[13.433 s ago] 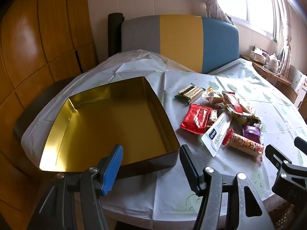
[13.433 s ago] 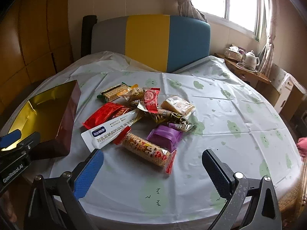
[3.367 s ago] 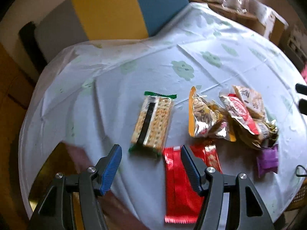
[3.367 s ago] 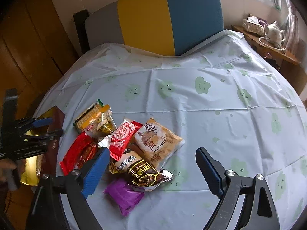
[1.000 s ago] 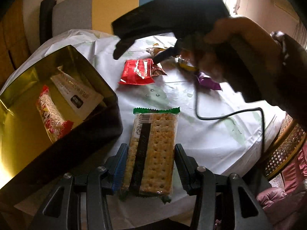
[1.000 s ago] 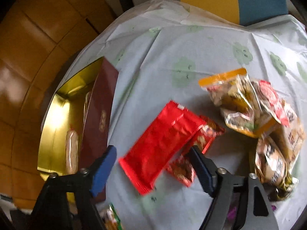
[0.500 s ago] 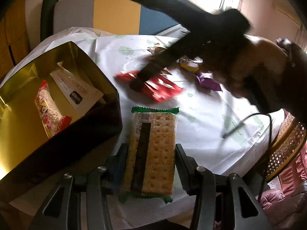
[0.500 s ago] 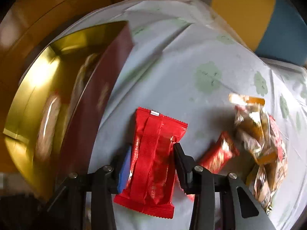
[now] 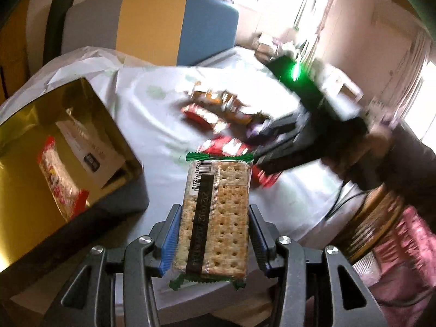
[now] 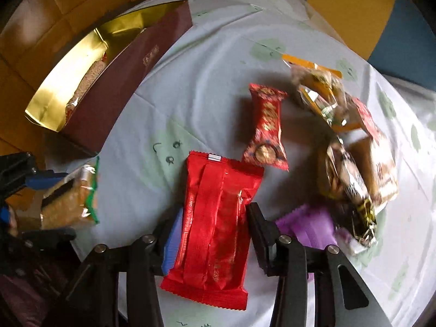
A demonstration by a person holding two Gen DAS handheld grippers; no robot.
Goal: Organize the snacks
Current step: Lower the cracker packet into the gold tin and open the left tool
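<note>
table [image 10: 207, 87] | snack pile [image 10: 351, 141] blurred | left jaws grip crackers [image 9: 215, 218] | right jaws grip red packet [image 10: 215, 226]

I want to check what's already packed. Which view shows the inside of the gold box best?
The left wrist view: the gold box opens toward it, showing two packets inside. The right wrist view shows the box mostly from its maroon side, with only a strip of its inside.
</note>
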